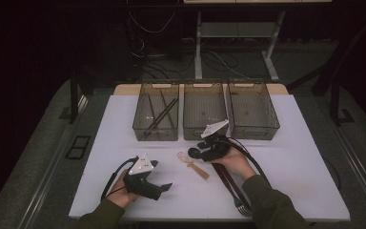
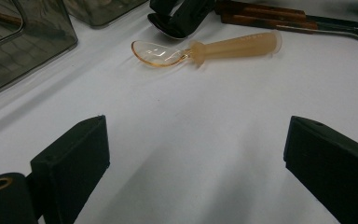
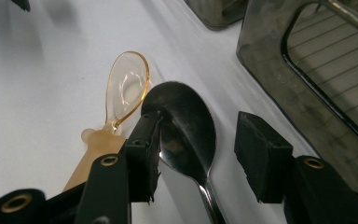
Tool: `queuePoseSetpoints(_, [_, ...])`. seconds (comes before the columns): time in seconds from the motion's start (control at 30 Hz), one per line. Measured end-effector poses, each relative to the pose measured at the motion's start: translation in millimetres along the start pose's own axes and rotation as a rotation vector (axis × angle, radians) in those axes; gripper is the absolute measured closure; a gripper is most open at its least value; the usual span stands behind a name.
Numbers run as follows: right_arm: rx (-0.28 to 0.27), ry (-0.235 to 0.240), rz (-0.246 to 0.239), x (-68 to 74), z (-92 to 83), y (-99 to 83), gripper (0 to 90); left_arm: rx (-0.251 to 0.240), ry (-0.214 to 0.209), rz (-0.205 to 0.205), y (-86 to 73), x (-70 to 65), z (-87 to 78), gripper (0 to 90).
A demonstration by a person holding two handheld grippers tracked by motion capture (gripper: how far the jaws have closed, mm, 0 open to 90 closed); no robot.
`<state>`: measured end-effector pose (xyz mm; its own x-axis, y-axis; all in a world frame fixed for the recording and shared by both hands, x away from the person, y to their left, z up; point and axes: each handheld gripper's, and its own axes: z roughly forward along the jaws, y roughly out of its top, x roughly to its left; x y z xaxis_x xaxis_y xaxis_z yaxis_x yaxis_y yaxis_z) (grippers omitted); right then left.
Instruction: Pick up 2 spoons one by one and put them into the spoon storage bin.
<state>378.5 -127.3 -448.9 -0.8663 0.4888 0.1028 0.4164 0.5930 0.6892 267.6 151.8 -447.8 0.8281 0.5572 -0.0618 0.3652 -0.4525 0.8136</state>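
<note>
Left tool: jaws wide apart, empty, above the white surface.
Right tool: jaws parted around the metal spoon; handle cut off below.
Amber spoon: flat just beside it, handle partly hidden.
Bins: far edge; contents dim.

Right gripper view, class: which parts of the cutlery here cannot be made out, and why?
- Metal spoon: handle cut off by the bottom edge between the jaws.
- Translucent amber spoon: handle hidden behind the right gripper.
- Fork in the high view: too dark and small to count tines, partly under the sleeve.
</note>
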Motion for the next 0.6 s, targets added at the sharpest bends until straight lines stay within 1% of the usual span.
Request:
queuePoseSetpoints(0.1, [0.002, -0.003, -0.026, 1.3, -0.1, -0.7, 52.8, 0.000, 0.000, 0.001, 0.0, -0.2, -0.1, 5.8])
queuePoseSetpoints(0.13, [0.005, -0.001, -0.041, 1.1, -0.4, -1.1, 53.6, 0.000, 0.001, 0.001, 0.0, -0.1, -0.1, 5.8])
queuePoseSetpoints(0.23, [0.011, -0.006, -0.071, 0.9, -1.2, -2.0, 57.7, 0.001, 0.000, 0.002, 0.0, -0.1, 0.1, 5.9])
queuePoseSetpoints(0.27, [0.006, 0.012, -0.068, 1.6, -1.5, -2.1, 59.7, 0.000, 0.000, 0.002, 0.0, -0.2, 0.1, 5.9])
queuePoseSetpoints(0.3, [0.007, 0.019, -0.076, 1.3, -1.7, -2.4, 61.1, 0.001, 0.001, 0.002, 0.0, -0.1, 0.1, 5.8])
queuePoseSetpoints(0.37, [0.012, 0.017, -0.103, 0.1, -2.1, -3.0, 61.6, 0.001, 0.001, 0.002, 0.0, -0.2, 0.1, 5.8])
queuePoseSetpoints(0.43, [0.018, 0.024, -0.127, 1.8, -2.2, -3.0, 62.2, 0.000, 0.001, 0.002, 0.1, -0.2, 0.0, 5.9])
queuePoseSetpoints(0.47, [0.023, 0.010, -0.150, 2.5, -2.3, -2.7, 63.5, 0.001, 0.001, 0.002, 0.1, -0.3, 0.1, 5.8])
queuePoseSetpoints(0.5, [0.023, 0.021, -0.145, 4.6, -2.3, -2.3, 64.9, 0.001, 0.001, 0.002, 0.1, -0.4, 0.1, 5.9])
queuePoseSetpoints(0.57, [0.030, 0.016, -0.193, 3.4, -2.6, -2.3, 67.0, 0.003, 0.002, 0.004, 0.2, -0.5, 0.0, 5.8])
queuePoseSetpoints(0.6, [0.027, 0.024, -0.189, 4.0, -2.6, -2.4, 67.6, 0.003, 0.002, 0.003, 0.1, -0.6, 0.0, 5.8])
